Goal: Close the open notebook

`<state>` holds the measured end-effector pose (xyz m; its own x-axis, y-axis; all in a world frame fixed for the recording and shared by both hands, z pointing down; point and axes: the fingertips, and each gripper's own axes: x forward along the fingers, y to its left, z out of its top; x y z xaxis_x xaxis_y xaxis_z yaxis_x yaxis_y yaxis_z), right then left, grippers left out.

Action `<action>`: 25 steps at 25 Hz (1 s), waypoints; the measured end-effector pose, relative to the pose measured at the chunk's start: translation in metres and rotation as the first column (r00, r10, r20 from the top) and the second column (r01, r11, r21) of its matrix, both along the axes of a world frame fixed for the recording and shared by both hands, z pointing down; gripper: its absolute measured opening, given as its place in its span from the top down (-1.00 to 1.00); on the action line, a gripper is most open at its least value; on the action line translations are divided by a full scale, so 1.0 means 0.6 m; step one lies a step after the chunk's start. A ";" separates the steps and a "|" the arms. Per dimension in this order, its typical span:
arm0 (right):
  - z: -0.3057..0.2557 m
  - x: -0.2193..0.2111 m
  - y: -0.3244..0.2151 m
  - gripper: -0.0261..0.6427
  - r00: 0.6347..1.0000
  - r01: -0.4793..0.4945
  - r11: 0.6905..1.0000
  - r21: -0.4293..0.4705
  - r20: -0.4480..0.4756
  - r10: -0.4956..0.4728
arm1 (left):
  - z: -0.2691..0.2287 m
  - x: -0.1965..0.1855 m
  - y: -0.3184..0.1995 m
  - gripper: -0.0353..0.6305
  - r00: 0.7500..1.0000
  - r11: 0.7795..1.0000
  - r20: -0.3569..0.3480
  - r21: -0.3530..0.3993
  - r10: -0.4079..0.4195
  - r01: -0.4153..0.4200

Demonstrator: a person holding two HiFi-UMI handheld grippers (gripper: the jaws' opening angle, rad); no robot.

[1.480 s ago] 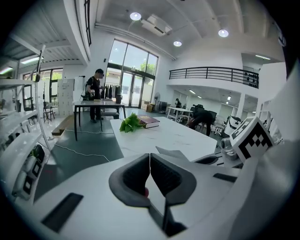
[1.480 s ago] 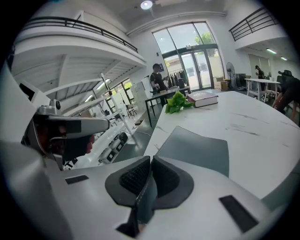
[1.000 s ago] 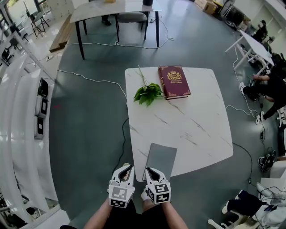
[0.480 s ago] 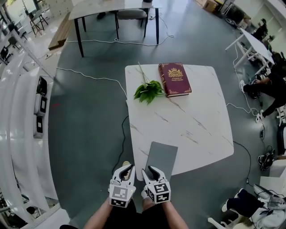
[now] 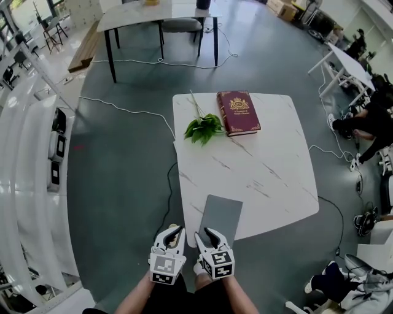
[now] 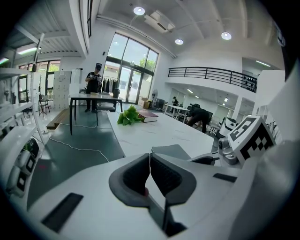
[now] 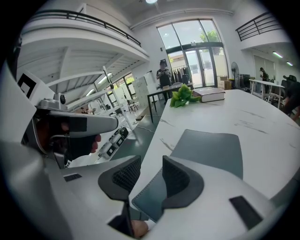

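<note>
A grey notebook (image 5: pixel 221 219) lies flat with its cover down at the near edge of the white marble table (image 5: pixel 270 165). My right gripper (image 5: pixel 206 233) hovers at its near left corner. Its jaws have just been opening and stand apart, and the notebook's corner (image 7: pixel 154 197) shows below the gap, with neither pad pressing on it. To the left, off the table's edge, my left gripper (image 5: pixel 175 231) is shut with nothing in it. The pads meet in the left gripper view (image 6: pixel 150 157), with the notebook (image 6: pixel 171 151) beyond them.
A dark red hardback book (image 5: pixel 238 112) and a sprig of green leaves (image 5: pixel 202 127) lie at the table's far side. Cables run over the grey floor. Another table (image 5: pixel 159 12) stands farther off, and people sit at the right (image 5: pixel 368 122).
My right gripper's jaws have opened from nearly shut to apart. Both grippers stay where they were, and the notebook has not moved.
</note>
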<state>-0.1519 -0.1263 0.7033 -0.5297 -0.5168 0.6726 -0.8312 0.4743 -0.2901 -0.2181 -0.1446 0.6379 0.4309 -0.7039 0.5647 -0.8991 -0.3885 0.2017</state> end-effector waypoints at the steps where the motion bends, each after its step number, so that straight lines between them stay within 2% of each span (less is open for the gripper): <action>1: -0.006 0.002 -0.001 0.44 1.000 0.000 1.000 0.006 -0.001 0.000 | -0.006 0.000 -0.001 0.82 1.000 1.000 -0.001 0.005 -0.002 0.002; 8: -0.081 0.037 -0.022 0.44 1.000 -0.028 0.994 0.106 0.000 0.028 | -0.075 0.011 -0.003 0.82 1.000 0.997 0.000 0.076 -0.012 0.012; 14: -0.174 0.091 -0.032 0.46 0.998 -0.059 0.972 0.227 0.002 0.060 | -0.159 0.044 0.003 0.82 1.000 0.985 0.004 0.172 -0.007 0.006; 19: -0.266 0.150 -0.022 0.50 0.995 -0.101 0.936 0.336 0.029 0.096 | -0.240 0.090 0.014 0.82 1.000 0.963 0.018 0.270 0.007 -0.012; 25: -0.372 0.237 0.006 0.57 0.988 -0.155 0.871 0.466 0.078 0.134 | -0.329 0.149 0.047 0.82 1.000 0.928 0.028 0.372 0.009 -0.019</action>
